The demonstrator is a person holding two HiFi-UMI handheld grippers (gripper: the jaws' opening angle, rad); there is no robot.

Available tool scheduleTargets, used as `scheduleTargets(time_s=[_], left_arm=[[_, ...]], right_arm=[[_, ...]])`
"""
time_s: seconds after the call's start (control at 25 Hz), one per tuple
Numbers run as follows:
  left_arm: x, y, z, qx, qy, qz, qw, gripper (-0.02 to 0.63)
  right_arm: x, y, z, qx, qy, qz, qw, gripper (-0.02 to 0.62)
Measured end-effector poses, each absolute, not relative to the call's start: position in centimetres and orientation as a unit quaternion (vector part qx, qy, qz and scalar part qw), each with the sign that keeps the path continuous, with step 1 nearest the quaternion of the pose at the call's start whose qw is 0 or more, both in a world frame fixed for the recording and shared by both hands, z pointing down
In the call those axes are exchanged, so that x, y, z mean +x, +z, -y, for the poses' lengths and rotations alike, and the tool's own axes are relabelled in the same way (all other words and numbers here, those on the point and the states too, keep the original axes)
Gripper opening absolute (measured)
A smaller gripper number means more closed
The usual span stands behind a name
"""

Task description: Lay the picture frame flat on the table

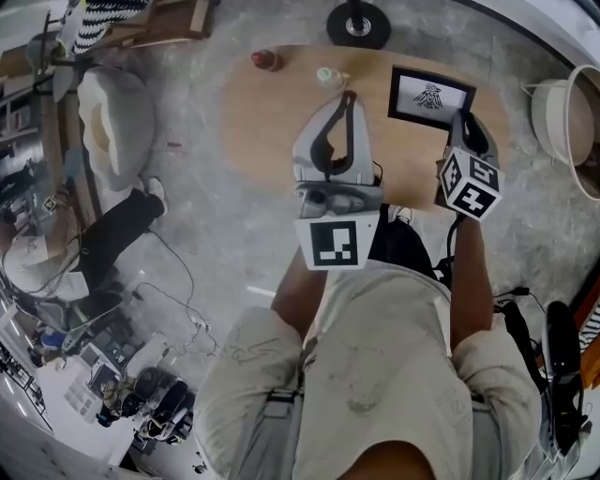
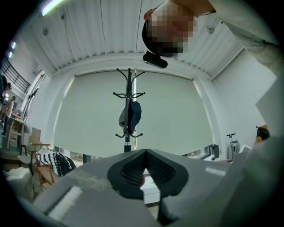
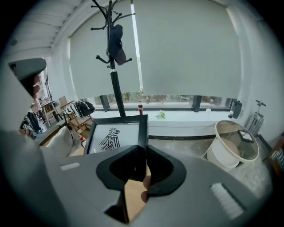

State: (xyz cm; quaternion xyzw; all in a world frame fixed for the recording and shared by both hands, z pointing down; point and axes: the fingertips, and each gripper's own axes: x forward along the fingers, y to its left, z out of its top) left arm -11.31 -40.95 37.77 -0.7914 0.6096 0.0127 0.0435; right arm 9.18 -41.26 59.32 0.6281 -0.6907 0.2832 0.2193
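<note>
The black picture frame (image 1: 429, 97) holds a white print of a bird figure and sits over the far right part of the oval wooden table (image 1: 272, 131), face turned upward. My right gripper (image 1: 466, 120) is shut on its right edge. In the right gripper view the frame (image 3: 116, 135) runs away from the jaws, and the gripper (image 3: 145, 148) pinches its black border. Whether the frame rests on the tabletop I cannot tell. My left gripper (image 1: 349, 97) hovers over the table's middle, shut and holding nothing; in its own view the gripper (image 2: 145, 151) points at a coat rack (image 2: 129, 106).
A red object (image 1: 266, 60) and a small green-white object (image 1: 328, 77) lie near the table's far edge. The coat rack's round base (image 1: 358, 23) stands beyond the table. There is a white basket (image 1: 562, 117) on the floor to the right and a pale cushioned seat (image 1: 112, 122) to the left.
</note>
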Motion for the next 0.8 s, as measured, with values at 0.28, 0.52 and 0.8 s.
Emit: scheduleTargets(time_s=[0.28, 0.52, 0.8], left_arm=[[-12.9, 39.0, 41.7, -0.786, 0.003, -0.617, 0.042, 0.005], [-12.6, 40.5, 41.4, -0.788, 0.011, -0.614, 0.040, 0.005], [-11.4, 42.4, 41.4, -0.798, 0.014, -0.601, 0.038, 0.005]], right_arm=[[9.1, 66.1, 40.4, 0.618, 0.356, 0.657, 0.244, 0.069], [8.7, 70.7, 39.7, 0.609, 0.383, 0.641, 0.267, 0.069], [7.6, 75.4, 39.3, 0.589, 0.408, 0.634, 0.292, 0.069]])
